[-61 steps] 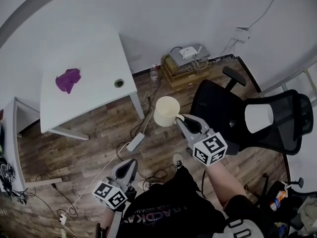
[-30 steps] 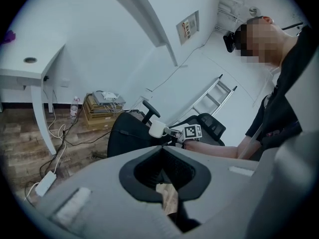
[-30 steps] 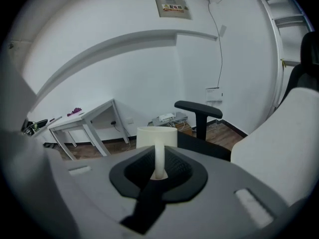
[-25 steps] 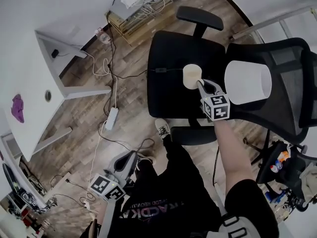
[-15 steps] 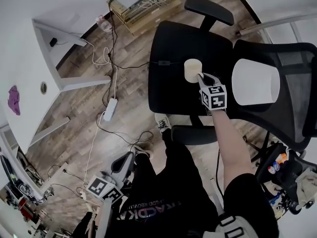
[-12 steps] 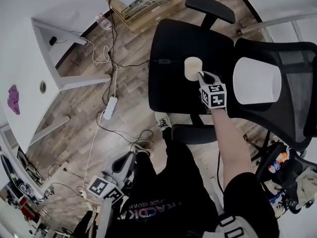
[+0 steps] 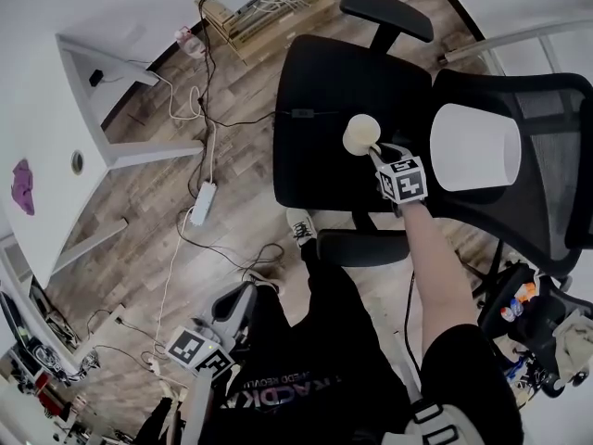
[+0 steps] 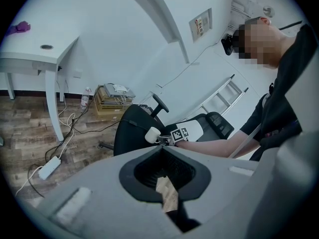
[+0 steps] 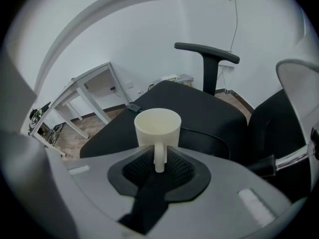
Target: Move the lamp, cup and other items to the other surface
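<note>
Black padded seat [image 7: 324,91] of an office chair: the surface in use, standing on a wood-plank floor [image 7: 246,193] strewn with cables and a white power strip [image 7: 199,216]. The walls are white. A white table [image 7: 37,119] stands well apart at the left and bears a small purple item [image 7: 20,174]. A white lamp shade [image 7: 474,146] (a plain tapered drum, faintly translucent) shows in front of the chair's mesh back [image 7: 547,109].

Cup [image 9: 157,126]: cream, smooth and cylindrical, with a loop handle. It stands upright on the seat, its handle turned toward the right gripper [image 9: 159,156]. The handle stands between the jaws, which are opening. A sliver of gap shows on either side of it, so the ribbed black pads stand clear.

Left gripper [image 8: 162,151]: grey moulded body with a marker cube. Its jaws are drawn together with nothing between them. It is held low beside the person's leg, well apart from the chair and the cup.
</note>
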Action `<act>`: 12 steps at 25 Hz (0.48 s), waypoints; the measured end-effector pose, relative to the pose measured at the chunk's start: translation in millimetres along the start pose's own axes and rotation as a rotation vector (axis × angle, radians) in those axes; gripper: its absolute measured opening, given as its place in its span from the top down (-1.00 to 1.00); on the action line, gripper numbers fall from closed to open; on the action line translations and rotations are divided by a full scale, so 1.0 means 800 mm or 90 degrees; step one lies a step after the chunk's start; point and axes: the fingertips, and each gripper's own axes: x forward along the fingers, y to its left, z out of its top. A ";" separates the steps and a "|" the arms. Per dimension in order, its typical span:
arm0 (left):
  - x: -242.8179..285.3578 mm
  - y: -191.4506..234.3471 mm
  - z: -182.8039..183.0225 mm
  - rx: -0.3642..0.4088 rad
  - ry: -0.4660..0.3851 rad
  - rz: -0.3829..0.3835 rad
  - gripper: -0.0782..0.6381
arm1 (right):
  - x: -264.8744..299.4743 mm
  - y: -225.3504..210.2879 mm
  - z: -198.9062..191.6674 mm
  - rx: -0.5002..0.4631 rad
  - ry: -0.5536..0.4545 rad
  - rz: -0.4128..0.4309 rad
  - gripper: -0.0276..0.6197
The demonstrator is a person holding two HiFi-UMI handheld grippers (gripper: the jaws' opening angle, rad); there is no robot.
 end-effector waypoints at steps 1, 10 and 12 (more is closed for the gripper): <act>0.000 -0.002 0.000 0.001 -0.001 -0.002 0.77 | -0.001 -0.001 -0.006 -0.002 0.013 0.004 0.65; -0.015 -0.008 -0.006 0.002 -0.027 -0.008 0.77 | -0.028 -0.005 -0.031 0.027 0.032 0.006 0.59; -0.020 -0.008 -0.003 0.004 -0.039 -0.009 0.77 | -0.045 -0.007 -0.024 0.018 0.019 -0.014 0.63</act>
